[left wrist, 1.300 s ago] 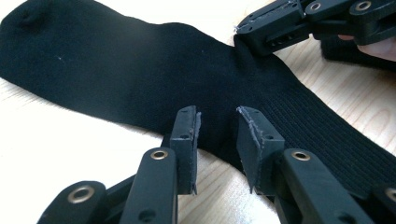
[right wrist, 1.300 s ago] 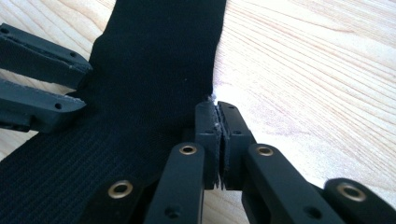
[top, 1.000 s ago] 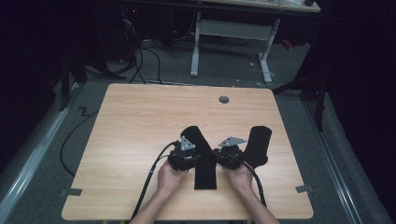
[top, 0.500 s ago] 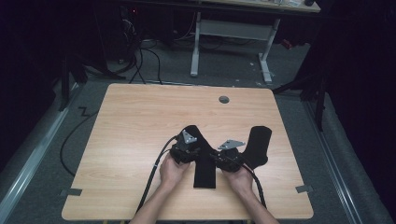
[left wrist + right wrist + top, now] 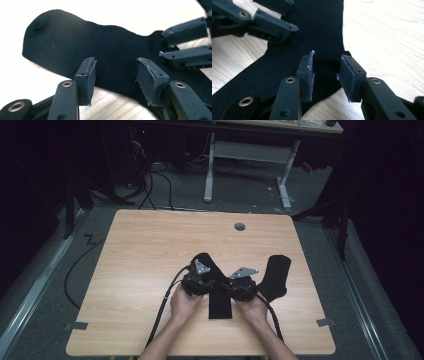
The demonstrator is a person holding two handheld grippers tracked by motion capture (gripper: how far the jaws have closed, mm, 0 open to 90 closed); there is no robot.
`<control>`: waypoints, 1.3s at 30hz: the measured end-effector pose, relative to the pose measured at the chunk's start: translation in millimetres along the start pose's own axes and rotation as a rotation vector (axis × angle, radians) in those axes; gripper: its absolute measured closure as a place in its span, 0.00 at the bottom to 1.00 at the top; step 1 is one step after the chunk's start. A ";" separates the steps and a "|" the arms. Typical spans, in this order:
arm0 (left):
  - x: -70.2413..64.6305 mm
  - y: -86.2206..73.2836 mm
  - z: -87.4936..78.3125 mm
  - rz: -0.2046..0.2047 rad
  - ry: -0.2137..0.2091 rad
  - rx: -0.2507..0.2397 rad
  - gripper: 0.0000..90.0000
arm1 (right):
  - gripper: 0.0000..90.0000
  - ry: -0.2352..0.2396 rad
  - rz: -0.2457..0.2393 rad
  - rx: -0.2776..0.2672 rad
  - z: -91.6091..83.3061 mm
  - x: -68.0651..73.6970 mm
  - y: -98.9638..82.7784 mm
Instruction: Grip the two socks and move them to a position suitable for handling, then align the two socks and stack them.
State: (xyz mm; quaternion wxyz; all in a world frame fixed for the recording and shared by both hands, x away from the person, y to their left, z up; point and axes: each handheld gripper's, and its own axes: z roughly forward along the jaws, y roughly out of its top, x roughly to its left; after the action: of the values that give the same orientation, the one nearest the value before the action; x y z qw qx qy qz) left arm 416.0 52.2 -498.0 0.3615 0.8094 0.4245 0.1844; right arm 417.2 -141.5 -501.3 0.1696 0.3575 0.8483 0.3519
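Left tongs (image 5: 207,281) are seen in the high view at the counter's (image 5: 150,250) near middle, held low over a black sock (image 5: 218,296) that lies flat on the wood. In the left gripper view the two pads (image 5: 88,75) stand apart, having just been opening, with the sock's foot part spread behind and below them and nothing pressed between them; whether the tips touch the fabric cannot be told. The sock's ribbed cuff end runs toward the person, its toe end away, as seen from above. Right tongs (image 5: 235,286) are placed just right of the same sock, close beside the left pair. In the right gripper view their pads (image 5: 306,72) are also parted, lately opening, over the sock's bend at the heel, the cloth lying slack between them. A second black sock (image 5: 276,276) lies flat farther right, apart from both tongs. A small grey grommet (image 5: 240,226) is set in the counter's far side.
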 end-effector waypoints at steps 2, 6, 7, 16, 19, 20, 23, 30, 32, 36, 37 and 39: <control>0.5 -0.6 0.6 0.003 0.007 0.003 0.55 | 0.68 0.002 0.002 0.000 0.1 1.4 0.2; 2.5 -1.8 2.1 -0.006 0.006 0.001 0.54 | 0.66 -0.002 0.001 -0.001 -1.3 1.4 -0.1; 2.5 -1.8 2.1 -0.006 0.006 0.001 0.53 | 0.66 -0.002 0.001 -0.001 -1.3 1.4 -0.1; 6.0 -4.0 -6.1 -0.027 -0.001 -0.033 0.50 | 0.63 0.032 0.020 -0.002 -8.1 0.6 -4.3; 7.9 -6.3 -12.5 -0.030 0.000 -0.043 0.49 | 0.62 0.031 0.022 -0.015 -11.9 -1.8 -5.6; 9.0 -7.7 -15.2 -0.032 0.003 -0.048 0.49 | 0.61 0.032 0.026 -0.021 -13.8 -3.0 -6.1; 12.0 -11.1 -20.3 -0.038 0.009 -0.055 0.48 | 0.60 0.035 0.043 -0.030 -19.3 -4.8 -7.7; 20.6 -23.4 -33.1 -0.063 0.027 -0.062 0.48 | 0.59 0.012 0.051 -0.041 -31.2 -10.1 -15.3; 23.6 -28.9 -38.1 -0.067 0.035 -0.049 0.47 | 0.58 0.004 0.064 -0.051 -36.3 -13.0 -19.0; 26.5 -35.8 -44.7 -0.073 0.048 -0.057 0.47 | 0.57 -0.006 0.073 -0.064 -42.4 -17.2 -22.5; 27.9 -38.3 -46.8 -0.079 0.052 -0.058 0.47 | 0.56 -0.015 0.080 -0.084 -48.1 -19.7 -25.7; 31.4 -43.5 -50.5 -0.090 0.060 -0.054 0.47 | 0.56 -0.022 0.082 -0.091 -50.6 -20.8 -27.6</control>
State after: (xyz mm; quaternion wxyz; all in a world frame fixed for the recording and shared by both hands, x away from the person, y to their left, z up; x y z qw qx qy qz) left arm 379.2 116.1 -496.7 0.3783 0.7734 0.4660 0.2037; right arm 390.8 -194.4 -485.2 0.1802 0.3876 0.8142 0.3928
